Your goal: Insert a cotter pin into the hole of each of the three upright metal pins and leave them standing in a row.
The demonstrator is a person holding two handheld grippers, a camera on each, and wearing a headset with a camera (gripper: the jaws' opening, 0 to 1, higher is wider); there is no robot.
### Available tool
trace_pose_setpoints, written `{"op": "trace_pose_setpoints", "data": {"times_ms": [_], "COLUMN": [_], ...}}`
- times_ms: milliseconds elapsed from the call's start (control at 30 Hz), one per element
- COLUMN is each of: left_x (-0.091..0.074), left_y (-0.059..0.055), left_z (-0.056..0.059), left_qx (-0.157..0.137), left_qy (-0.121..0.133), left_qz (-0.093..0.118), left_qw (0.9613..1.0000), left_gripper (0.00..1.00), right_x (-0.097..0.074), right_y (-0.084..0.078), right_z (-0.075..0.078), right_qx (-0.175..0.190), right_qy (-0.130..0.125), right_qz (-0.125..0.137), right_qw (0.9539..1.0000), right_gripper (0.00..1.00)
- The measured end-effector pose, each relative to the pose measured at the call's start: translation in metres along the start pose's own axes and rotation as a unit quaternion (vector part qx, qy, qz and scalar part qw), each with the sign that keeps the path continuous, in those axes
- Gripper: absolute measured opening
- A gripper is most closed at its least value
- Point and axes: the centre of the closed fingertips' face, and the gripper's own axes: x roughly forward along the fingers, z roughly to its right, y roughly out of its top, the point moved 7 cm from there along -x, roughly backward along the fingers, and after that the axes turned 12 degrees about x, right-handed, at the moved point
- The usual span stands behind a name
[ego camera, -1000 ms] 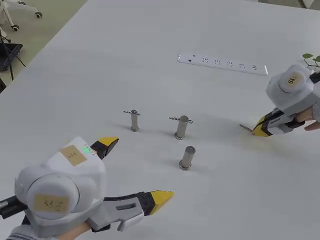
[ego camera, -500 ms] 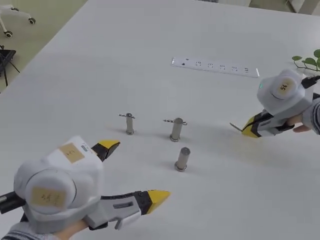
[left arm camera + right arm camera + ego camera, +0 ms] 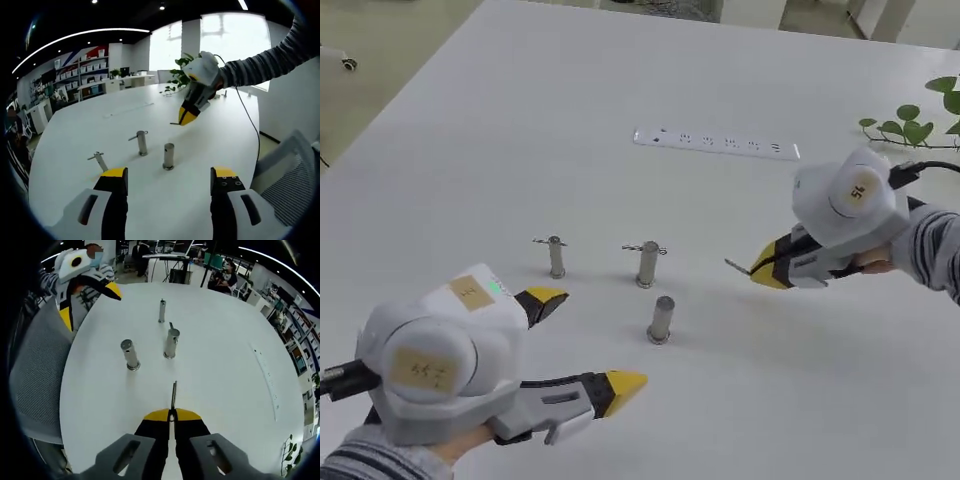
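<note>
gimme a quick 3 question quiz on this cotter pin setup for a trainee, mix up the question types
1. How many of the three upright metal pins carry a cotter pin through the hole?
2. True or false: the jaws of the left gripper are shut.
3. The right gripper holds: A) a metal pin, B) a loose cotter pin, C) nothing.

Key: 1) two; the nearest pin is bare. 2) false; the jaws stand apart with nothing between them. 3) B.
</note>
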Motion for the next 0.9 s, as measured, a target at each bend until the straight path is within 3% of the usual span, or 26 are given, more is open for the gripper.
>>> {"op": "trace_pose_setpoints", "data": {"times_ms": [367,600,900], "left_x": [0.007,0.010,0.012], "left_y": [0.001,0.003,0.001], "left_z": [0.004,0.006,0.013], "left_qx": [0.000,-0.017,-0.050], "left_qy": [-0.021,-0.031,-0.040], "left_qz": [-0.012,-0.006,-0.016], "left_qw": [0.9997,0.9994,0.9979], "left_gripper": [0.55,0.46,0.35], "right_x": [-0.002,0.001,0.001], "right_y": [0.022,0.031,0.040], "right_z": [-0.050,-0.072,-0.098], "right_qx": [-0.069,-0.116,-0.156], "right_qy": [0.031,0.039,0.051], "right_qz": [0.022,0.027,0.040], "right_qw": [0.9969,0.9922,0.9856], "right_gripper": [0.00,0.00,0.00]}}
